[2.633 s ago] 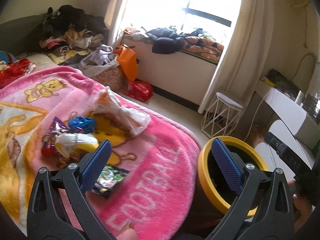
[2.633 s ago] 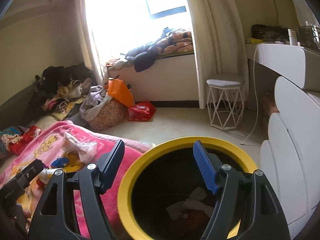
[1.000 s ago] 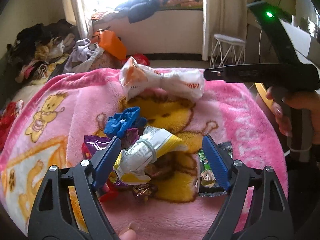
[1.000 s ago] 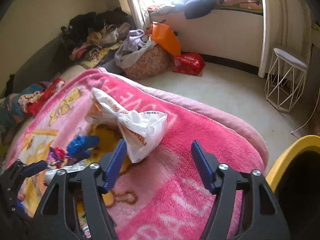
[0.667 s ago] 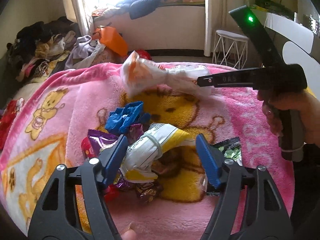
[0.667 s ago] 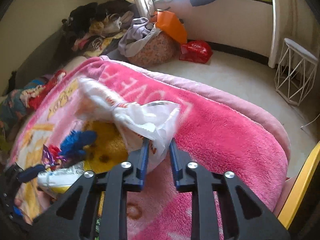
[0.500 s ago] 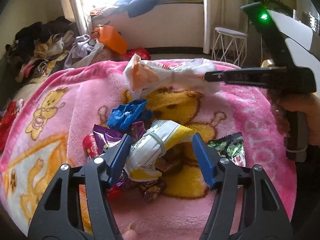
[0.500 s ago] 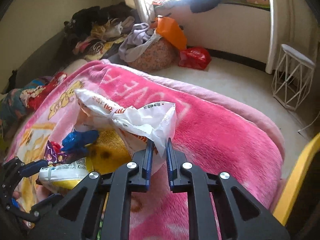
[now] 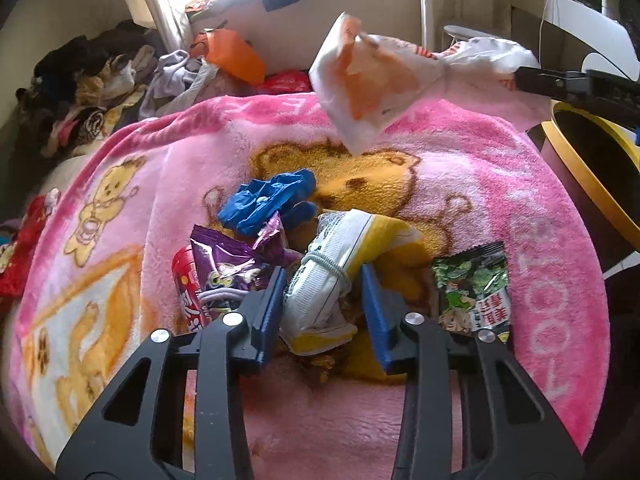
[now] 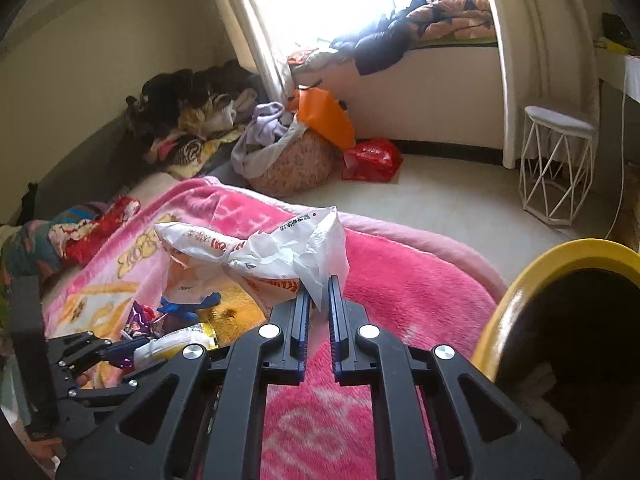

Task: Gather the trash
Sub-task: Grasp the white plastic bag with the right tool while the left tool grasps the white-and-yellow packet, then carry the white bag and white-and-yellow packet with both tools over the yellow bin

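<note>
1. The right claw point(image 10: 318, 312), which stood wide apart a second ago, is now clamped on the corner of the knotted white plastic bag point(image 10: 256, 258); the bag has left the pink blanket point(image 10: 404, 292) and hangs in the air above the blanket's far edge.
2. The left claw point(image 9: 322, 300) is closing — narrower than a second ago — around the rolled white-and-yellow snack bag point(image 9: 332, 276) bound with an elastic band. Its left pad touches the bag; a gap remains at the right pad.
3. The yellow-rimmed bin point(image 10: 520, 276) stands just off the blanket's right edge.
4. On the blanket near its middle lie a crumpled blue glove point(image 9: 268, 202), a purple wrapper point(image 9: 228, 266) over a red can point(image 9: 188, 288), and a green snack packet point(image 9: 474, 290) to the right of the left claw.
5. Writing: the plastic bag carries orange lettering and a small line of Chinese print, too warped to read; the green packet shows red Chinese characters on white; the blanket bears large pale letters, only partly legible.
</note>
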### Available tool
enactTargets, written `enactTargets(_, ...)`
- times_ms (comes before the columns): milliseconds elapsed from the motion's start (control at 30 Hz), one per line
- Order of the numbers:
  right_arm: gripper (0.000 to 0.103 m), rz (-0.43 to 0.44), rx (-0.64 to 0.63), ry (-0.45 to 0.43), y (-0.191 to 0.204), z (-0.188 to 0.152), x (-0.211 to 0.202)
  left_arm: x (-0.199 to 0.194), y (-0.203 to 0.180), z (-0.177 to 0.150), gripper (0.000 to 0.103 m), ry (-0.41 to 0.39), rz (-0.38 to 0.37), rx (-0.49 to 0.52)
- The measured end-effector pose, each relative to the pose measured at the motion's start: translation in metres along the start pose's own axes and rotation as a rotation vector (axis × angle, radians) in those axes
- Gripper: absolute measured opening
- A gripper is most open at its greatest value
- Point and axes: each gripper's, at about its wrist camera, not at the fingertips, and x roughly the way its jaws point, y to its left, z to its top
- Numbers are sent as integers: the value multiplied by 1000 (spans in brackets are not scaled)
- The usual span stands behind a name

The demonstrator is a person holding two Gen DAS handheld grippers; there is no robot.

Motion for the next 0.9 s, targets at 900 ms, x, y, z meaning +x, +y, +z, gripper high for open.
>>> enactTargets(900,8,29,35,-151,-21,2,-94,-92,-35,7,24,-240,-138,-286)
